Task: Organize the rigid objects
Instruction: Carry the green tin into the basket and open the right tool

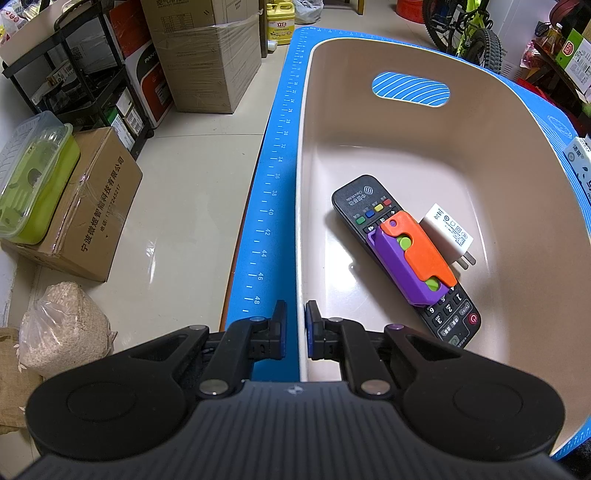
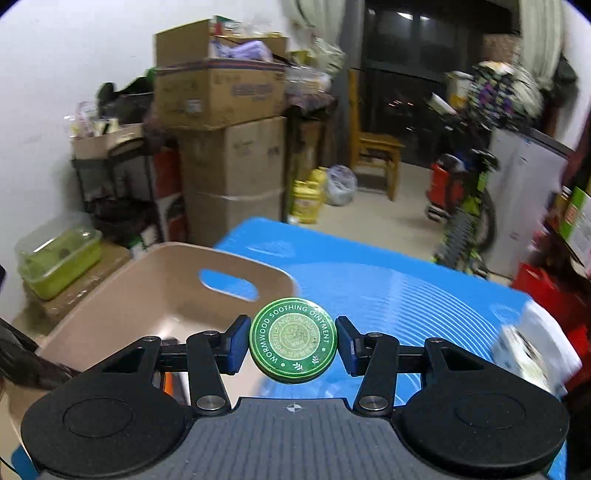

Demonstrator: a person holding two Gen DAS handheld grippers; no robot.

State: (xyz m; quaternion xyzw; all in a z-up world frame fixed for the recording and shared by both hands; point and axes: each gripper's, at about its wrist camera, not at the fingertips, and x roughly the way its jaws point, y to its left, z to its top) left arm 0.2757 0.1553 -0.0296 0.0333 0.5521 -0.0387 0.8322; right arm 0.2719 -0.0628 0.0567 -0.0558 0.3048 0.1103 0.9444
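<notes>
right wrist view: right gripper (image 2: 292,341) jaws clamp the green tin (image 2: 292,340), probably above the desk, with the tub (image 2: 155,291) ahead-left. left gripper (image 1: 295,325) jaws pinch the tub's near rim.

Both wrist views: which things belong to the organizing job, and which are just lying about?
Job:
- bin
- remote, toy and charger inside the bin
- tin in right gripper
- left gripper clamped on the bin's wall

Lying about:
- boxes
- lunchbox
- bicycle
- chair
</notes>
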